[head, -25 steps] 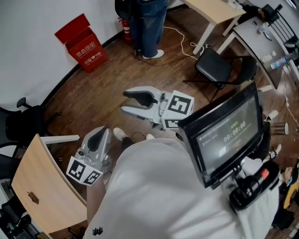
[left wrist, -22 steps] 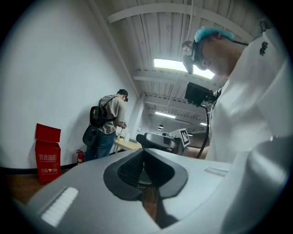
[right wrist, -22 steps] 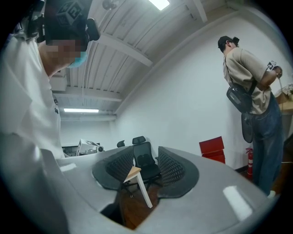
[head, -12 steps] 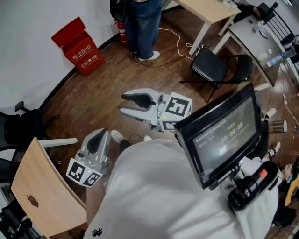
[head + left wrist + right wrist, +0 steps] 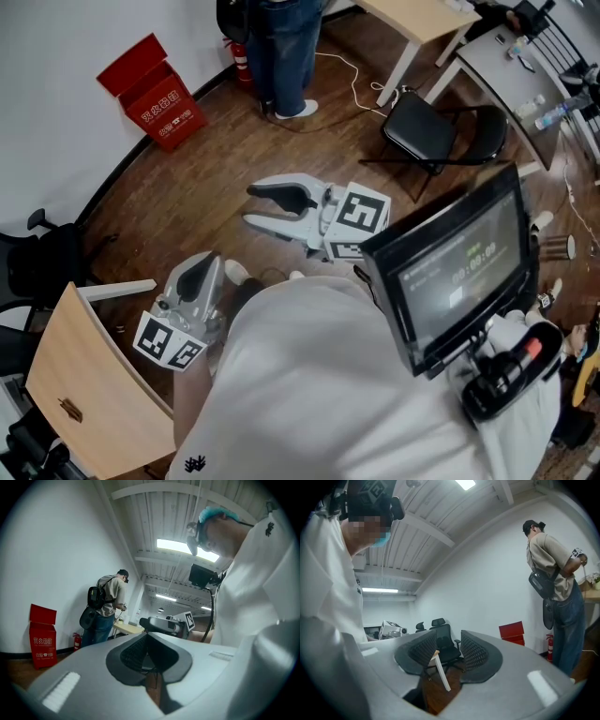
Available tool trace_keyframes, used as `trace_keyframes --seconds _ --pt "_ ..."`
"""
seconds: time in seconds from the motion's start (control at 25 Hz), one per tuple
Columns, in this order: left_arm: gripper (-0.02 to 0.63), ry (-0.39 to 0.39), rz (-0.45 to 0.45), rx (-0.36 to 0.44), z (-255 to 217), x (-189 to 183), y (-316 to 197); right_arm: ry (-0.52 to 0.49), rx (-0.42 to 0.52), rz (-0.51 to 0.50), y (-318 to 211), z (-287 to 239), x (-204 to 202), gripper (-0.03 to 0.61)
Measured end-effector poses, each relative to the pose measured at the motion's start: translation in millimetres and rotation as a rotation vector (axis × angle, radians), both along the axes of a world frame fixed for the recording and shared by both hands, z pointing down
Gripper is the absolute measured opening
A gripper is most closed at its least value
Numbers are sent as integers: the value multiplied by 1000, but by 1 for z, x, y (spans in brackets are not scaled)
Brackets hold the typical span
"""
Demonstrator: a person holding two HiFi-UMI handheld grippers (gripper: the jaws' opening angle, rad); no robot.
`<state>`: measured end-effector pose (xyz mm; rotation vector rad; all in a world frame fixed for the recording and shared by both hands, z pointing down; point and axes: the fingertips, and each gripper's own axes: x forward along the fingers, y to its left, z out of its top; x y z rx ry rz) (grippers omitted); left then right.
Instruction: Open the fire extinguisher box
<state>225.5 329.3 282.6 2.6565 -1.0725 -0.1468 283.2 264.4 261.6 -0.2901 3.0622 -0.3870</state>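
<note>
The fire extinguisher box (image 5: pixel 167 105) is a red, upright rectangular box with white characters across its front face. It stands on the wooden floor (image 5: pixel 234 159) at about 10 o'clock in the head view, its back close to the white wall (image 5: pixel 56 112). Its lid (image 5: pixel 131 61) is a red flap, raised and tilted back toward the wall.

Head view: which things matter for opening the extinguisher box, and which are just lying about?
Job in hand:
- red fire extinguisher box, by the wall
- left gripper, shut, empty
- right gripper, open, empty

Lying about:
- black folding chair
- office chair
- white cable on the floor
- wooden desk
- bystander in jeans
</note>
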Motion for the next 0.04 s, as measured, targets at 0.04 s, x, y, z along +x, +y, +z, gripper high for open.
trace_keyframes --seconds 0.04 --pt "0 0 1 -1 0 0 0 2 2 -1 0 0 -1 163"
